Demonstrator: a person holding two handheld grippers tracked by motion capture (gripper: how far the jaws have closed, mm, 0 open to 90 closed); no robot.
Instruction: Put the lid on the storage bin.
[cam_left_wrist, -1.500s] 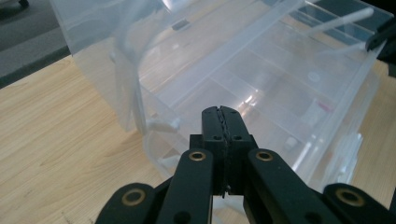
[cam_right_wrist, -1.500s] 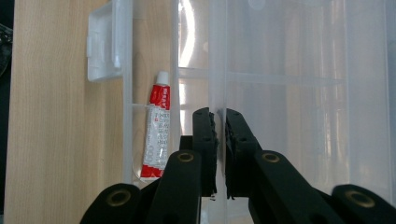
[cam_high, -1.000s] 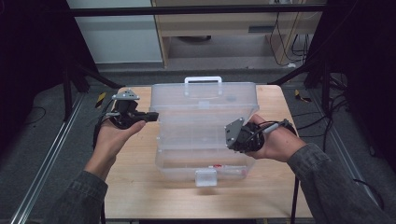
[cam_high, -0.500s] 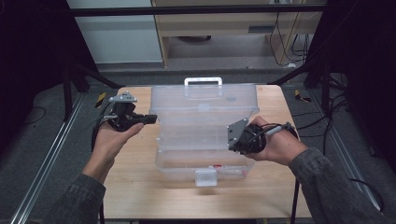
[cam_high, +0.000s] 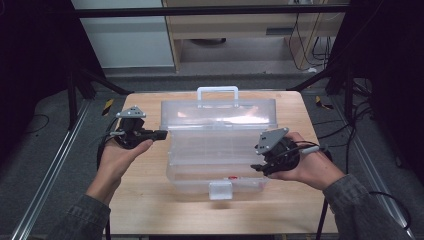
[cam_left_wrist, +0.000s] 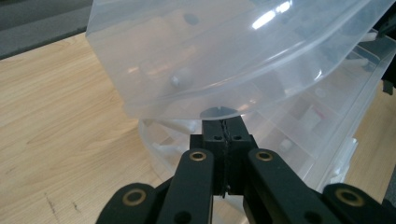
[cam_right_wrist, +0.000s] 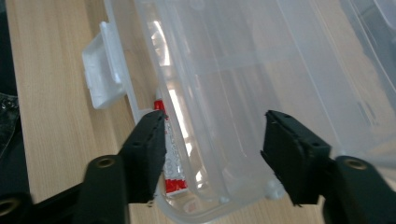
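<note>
Right gripper view: the red-and-white tube's (cam_right_wrist: 170, 154) print is unreadable.

A wooden table (cam_high: 150, 200); behind it, perhaps a cabinet (cam_high: 135, 35).

A lab: black metal frame (cam_high: 210, 10), trailing cables (cam_high: 305, 35), lone wooden table (cam_high: 145, 195).

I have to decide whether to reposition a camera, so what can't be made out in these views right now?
- Left gripper view: whether the shut jaws touch the box lid; its curved edge covers the jaw tips.
- Right gripper view: the label on the red and white tube; the left jaw and hazy box wall cover it.
- High view: the compartments' contents; glare on the clear plastic box, too small.
</note>
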